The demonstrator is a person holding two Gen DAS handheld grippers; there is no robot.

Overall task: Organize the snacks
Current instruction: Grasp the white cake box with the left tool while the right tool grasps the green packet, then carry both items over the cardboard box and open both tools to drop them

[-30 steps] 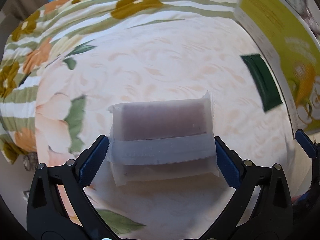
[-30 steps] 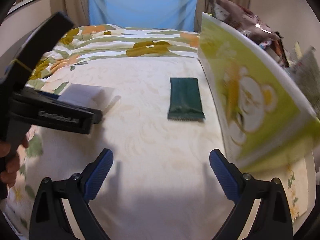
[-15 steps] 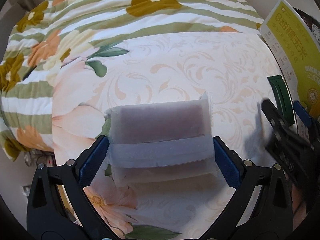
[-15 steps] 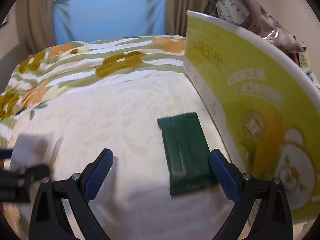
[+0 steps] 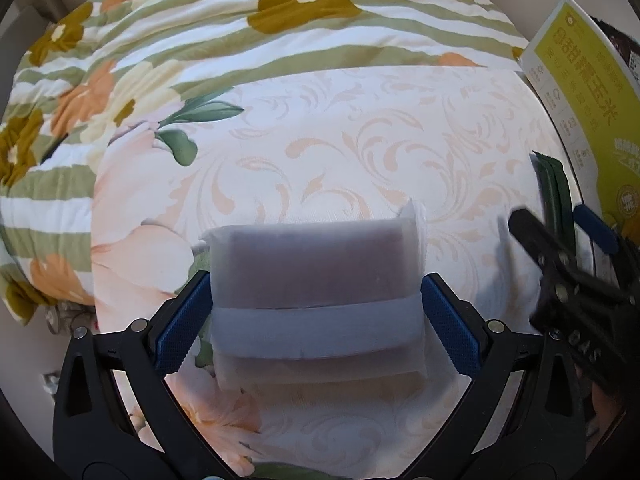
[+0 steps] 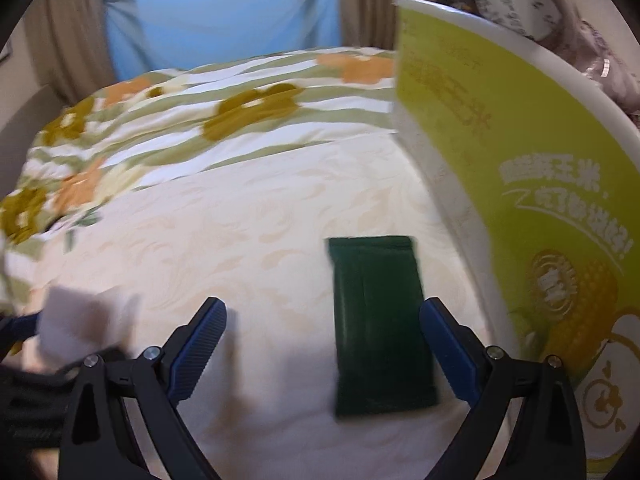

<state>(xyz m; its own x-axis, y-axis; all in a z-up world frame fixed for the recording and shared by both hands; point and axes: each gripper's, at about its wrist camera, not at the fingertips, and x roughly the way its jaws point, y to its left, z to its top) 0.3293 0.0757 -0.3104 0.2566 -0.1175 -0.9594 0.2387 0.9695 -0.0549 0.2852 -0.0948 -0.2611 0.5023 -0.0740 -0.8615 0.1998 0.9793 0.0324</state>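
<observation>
Left jaws clamp one white packet point(image 5: 316, 280); one green packet point(image 6: 380, 320) between spread right jaws.

One white packet point(image 5: 316, 276), one green packet point(image 6: 380, 328), perhaps one yellow box point(image 6: 520, 184).

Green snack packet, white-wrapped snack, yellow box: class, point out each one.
green snack packet point(image 6: 380, 328), right wrist view, centre of wrapper.
white-wrapped snack point(image 5: 316, 268), left wrist view, upper face.
yellow box point(image 6: 520, 184), right wrist view, printed side.
</observation>
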